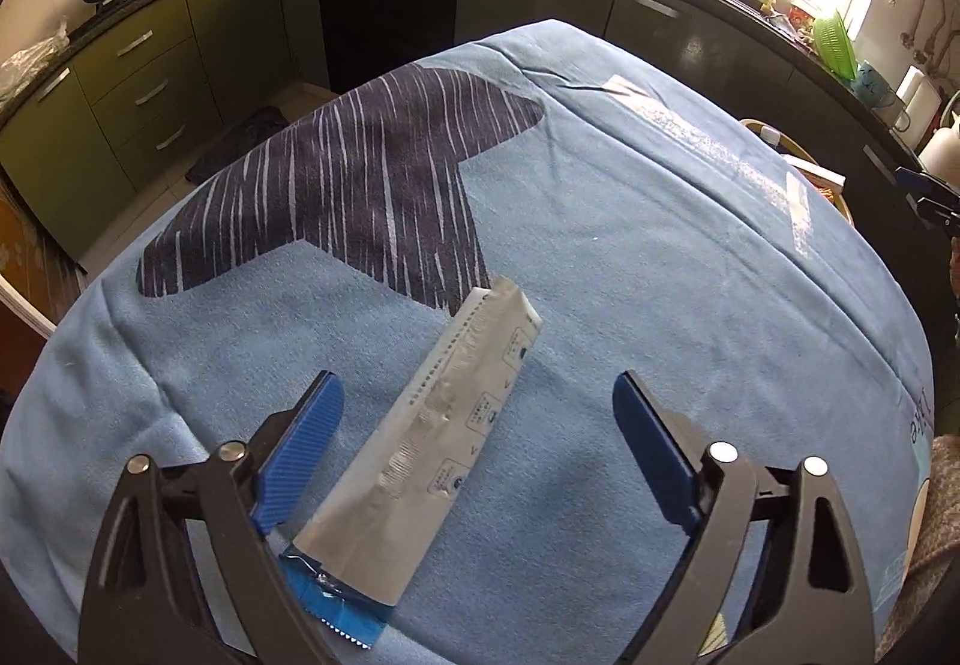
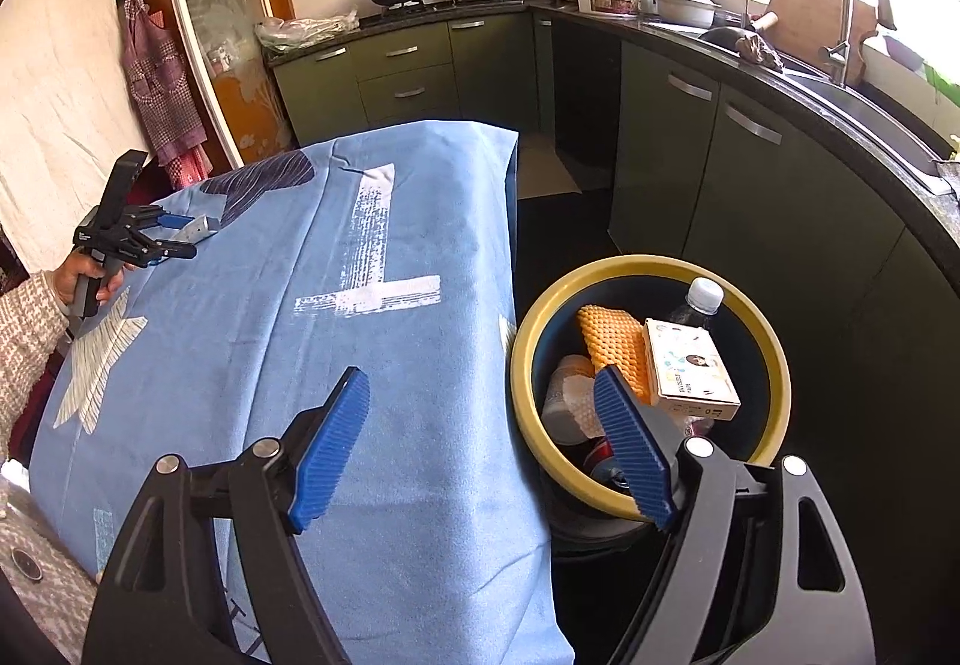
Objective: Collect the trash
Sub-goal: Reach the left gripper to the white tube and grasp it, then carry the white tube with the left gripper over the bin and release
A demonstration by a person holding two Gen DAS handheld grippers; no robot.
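A long silver foil wrapper (image 1: 444,425) with a torn blue end lies flat on the blue tablecloth (image 1: 630,305). My left gripper (image 1: 475,380) is open and straddles the wrapper; the left pad is close to its lower edge and the right pad stands well clear. In the right wrist view, a hand holds that left gripper (image 2: 189,236) at the table's far left, over the wrapper (image 2: 204,228). My right gripper (image 2: 480,372) is open and holds nothing, one finger over the cloth (image 2: 360,425) and the other over the yellow-rimmed bin (image 2: 651,267).
The bin stands on the dark floor right of the table and holds a plastic bottle (image 2: 702,299), a small box (image 2: 690,371), an orange mesh pad (image 2: 612,341) and other waste. Green cabinets (image 2: 750,173) and a counter run behind. A knitted sleeve (image 2: 24,329) is at left.
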